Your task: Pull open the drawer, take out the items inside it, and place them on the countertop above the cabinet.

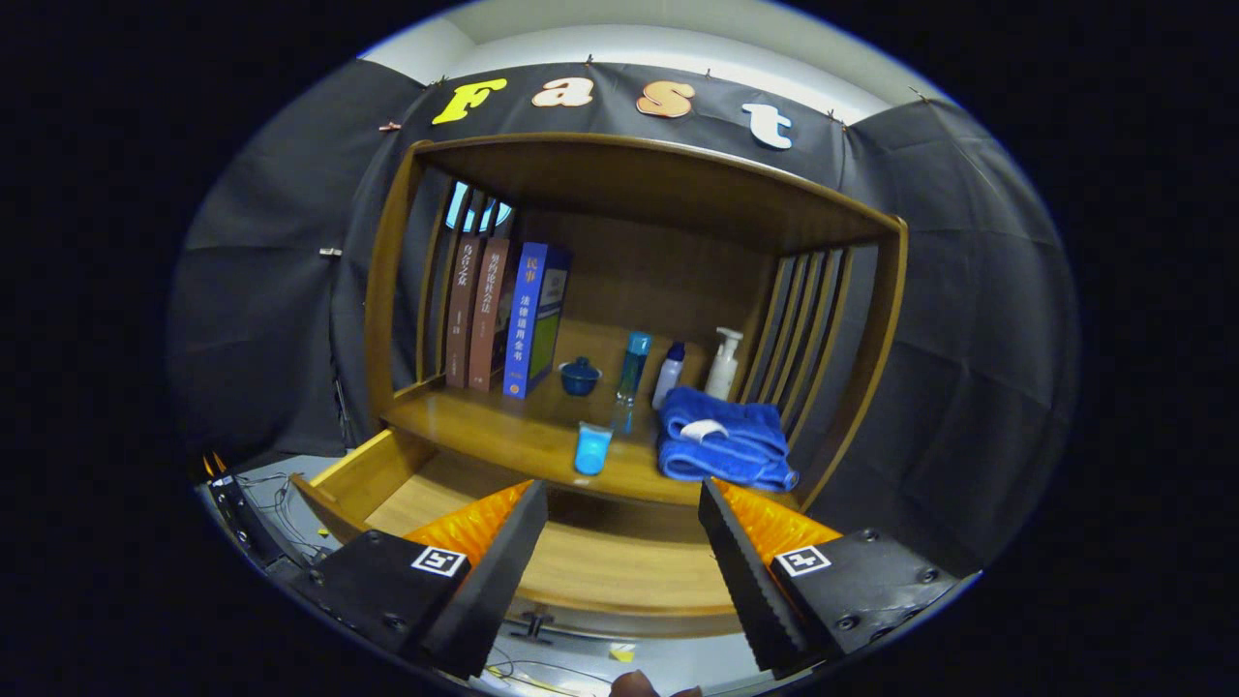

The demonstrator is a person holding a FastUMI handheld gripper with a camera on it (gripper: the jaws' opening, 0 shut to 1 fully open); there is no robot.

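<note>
Wooden drawer (387,479) stands pulled out below the cabinet's countertop (503,440), its pale floor showing bare between and beyond the fingers. Gripper (622,537) hangs over the open drawer, its two black ridged fingers (503,561) spread wide apart, nothing between them. On the countertop just ahead: a light blue cup (591,448) near the front edge, and a folded blue towel (724,440) to its right. Farther back stand a small dark blue lidded pot (580,376), a tall teal bottle (634,366), a white bottle with a dark cap (668,376) and a white pump bottle (723,363). Three books (503,315) stand upright at the left. Slatted sides and a wooden top (658,179) enclose the shelf; black cloth hangs behind.
</note>
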